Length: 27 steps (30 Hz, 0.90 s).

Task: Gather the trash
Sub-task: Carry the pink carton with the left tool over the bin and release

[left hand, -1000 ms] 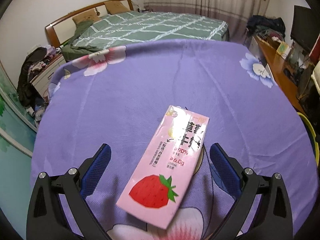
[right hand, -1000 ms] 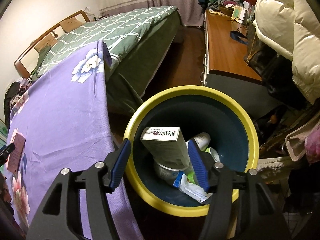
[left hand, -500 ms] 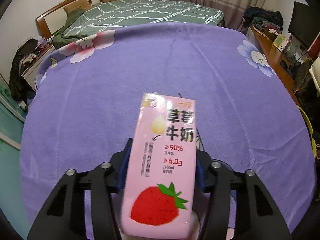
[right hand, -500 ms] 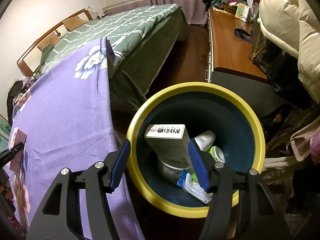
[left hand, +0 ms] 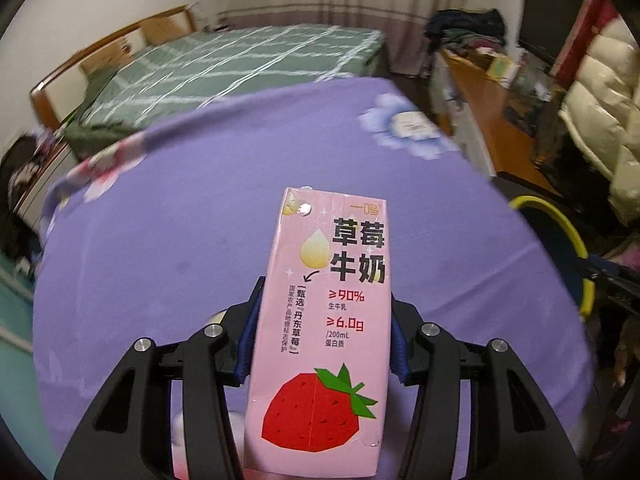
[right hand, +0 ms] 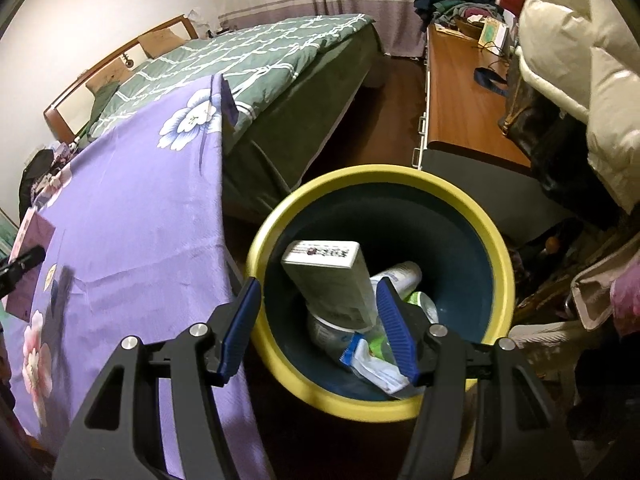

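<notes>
The left gripper fingers are clamping the pink strawberry milk carton above the purple table, whose far edge is curving at 12 o'clock. The right gripper fingers are gaping wide over the yellow-rimmed bin, just beside the table's edge at 9 o'clock.

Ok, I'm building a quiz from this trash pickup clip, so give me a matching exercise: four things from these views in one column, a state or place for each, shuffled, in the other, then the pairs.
Things:
1. strawberry milk carton
2. right gripper
3. white box
4. purple floral cloth

States or places:
A. open, empty, over the bin
B. spread over the table
C. clamped in the left gripper
D. leaning upright inside the yellow-rimmed bin

Pairs: 1-C, 2-A, 3-D, 4-B
</notes>
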Tool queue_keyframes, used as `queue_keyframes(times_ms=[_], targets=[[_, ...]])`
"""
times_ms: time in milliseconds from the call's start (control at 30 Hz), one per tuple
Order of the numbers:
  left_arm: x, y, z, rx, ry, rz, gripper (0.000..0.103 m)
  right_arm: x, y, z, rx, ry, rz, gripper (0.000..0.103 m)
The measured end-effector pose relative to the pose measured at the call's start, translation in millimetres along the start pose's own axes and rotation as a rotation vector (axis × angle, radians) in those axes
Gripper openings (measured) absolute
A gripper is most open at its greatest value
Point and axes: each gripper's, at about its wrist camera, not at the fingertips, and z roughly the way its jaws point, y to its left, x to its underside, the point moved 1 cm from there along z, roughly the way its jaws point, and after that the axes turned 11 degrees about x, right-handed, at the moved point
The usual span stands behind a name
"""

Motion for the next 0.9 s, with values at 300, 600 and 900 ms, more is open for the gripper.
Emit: queue_keyframes(times_ms=[300,600,900], targets=[[-28,-119,18,0.138,0.000,0.168,0.051,17,-49,-25,0.028,-0.035,0.058,0.057],[-44,-234,65,0.255,0.086,0.299,0.051,35,-98,-40,0.046,-0.054,0.136,0.061],[-39,-304,118,0.288,0.176,0.368,0.051,51,-136,-49,0.064,-0.060,0.190,0.061]])
